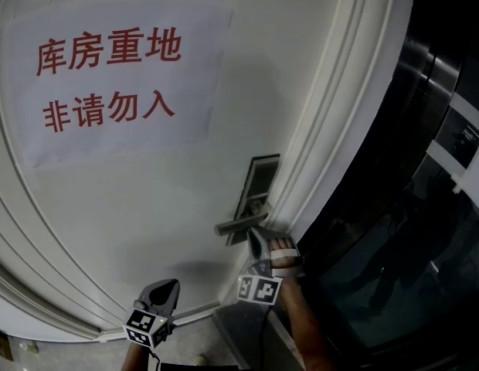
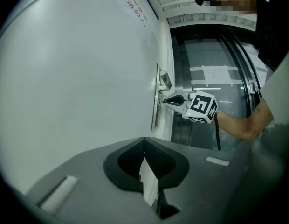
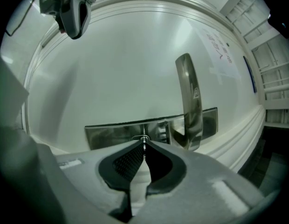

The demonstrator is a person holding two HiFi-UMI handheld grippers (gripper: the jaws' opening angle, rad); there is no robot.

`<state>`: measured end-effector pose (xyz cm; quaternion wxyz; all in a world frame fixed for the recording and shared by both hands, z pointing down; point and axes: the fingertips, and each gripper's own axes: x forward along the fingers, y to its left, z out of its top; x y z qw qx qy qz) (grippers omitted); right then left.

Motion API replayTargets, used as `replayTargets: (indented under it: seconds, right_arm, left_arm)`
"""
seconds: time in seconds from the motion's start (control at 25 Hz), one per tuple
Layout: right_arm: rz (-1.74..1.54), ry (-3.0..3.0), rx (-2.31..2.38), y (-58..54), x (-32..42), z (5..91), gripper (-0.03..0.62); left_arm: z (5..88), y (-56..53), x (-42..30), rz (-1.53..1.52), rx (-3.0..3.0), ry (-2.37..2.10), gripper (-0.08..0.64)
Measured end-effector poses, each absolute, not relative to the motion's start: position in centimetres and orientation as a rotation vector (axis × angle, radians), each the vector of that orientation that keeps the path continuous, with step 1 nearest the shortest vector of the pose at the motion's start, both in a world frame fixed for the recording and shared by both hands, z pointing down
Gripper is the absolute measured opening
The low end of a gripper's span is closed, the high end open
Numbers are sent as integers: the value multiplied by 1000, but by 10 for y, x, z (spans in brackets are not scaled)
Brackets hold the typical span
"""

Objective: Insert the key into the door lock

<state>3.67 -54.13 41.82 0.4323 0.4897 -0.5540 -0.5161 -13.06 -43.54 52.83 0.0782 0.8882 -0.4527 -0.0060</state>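
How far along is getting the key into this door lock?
Done: the right gripper pinches the key and has it lined up on the lock plate, beside the handle. In hand: the key's tip sits at the keyhole; how deep it is in, I cannot tell. Left: push it fully home. The left gripper is shut and off the door.

door handle (image 3: 190, 101) beside lock plate (image 3: 112, 135), door frame (image 1: 332, 130) near
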Motion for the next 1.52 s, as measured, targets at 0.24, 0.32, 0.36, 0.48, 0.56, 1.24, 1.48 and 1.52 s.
replayTargets:
  seconds: [0.24,0.32,0.36,0.48,0.56,1.24,1.48,1.52]
  right_arm:
    - [-1297,-1407,1238,-542,36,419,15]
    - [-1285,-1424,1246,-542,37,419,15]
    - [-1275,-1433,1250,-542,38,420,18]
    - [-1242,-1460,1255,-543,41,421,45]
    - [-1229,-1482,1254,-541,42,423,84]
    - [-1151,-1680,1405,-481,54,400,93]
    - [-1008,-1956,1540,-438,63,388,2]
    - [-981,-1997,1567,-431,65,386,2]
  left_arm:
    - [528,-433,-132,-21,2652,-1372,3]
    - [527,-431,-131,-23,2650,-1376,3]
    - [527,-430,-131,-24,2649,-1378,3]
    - [526,-425,-130,-29,2644,-1382,3]
    - [526,-421,-129,-29,2644,-1384,3]
    - [516,-378,-118,-32,2664,-1393,3]
    - [509,-354,-105,-35,2694,-1378,3]
    - [507,-349,-103,-37,2698,-1378,3]
